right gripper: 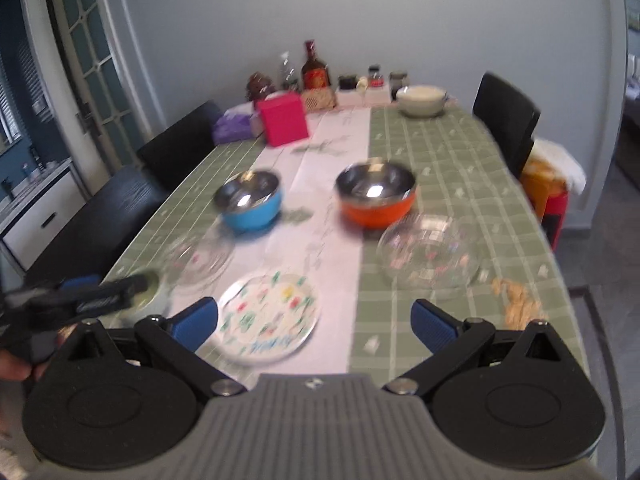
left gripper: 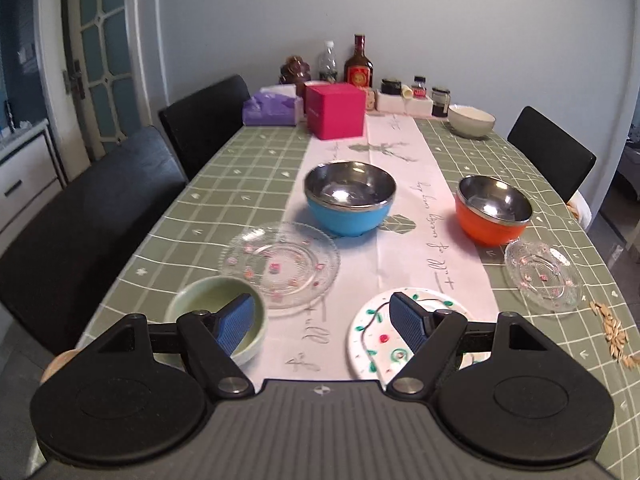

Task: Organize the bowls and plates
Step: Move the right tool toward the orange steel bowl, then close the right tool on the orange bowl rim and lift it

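Both the left gripper [left gripper: 322, 322] and right gripper [right gripper: 314, 320] hover spread wide and empty at the table's [left gripper: 460, 152] near edge, probably sizing up the painted plate [right gripper: 269, 317] there first.

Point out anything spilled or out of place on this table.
A scatter of tan seed-like bits lies loose on the green checked tablecloth near the right edge, just beside the smaller glass plate. It looks spilled. The bowls and plates all sit upright and apart, and nothing looks broken.

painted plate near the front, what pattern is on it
White plate with green vines and red dots; sharpest in the left wrist view.
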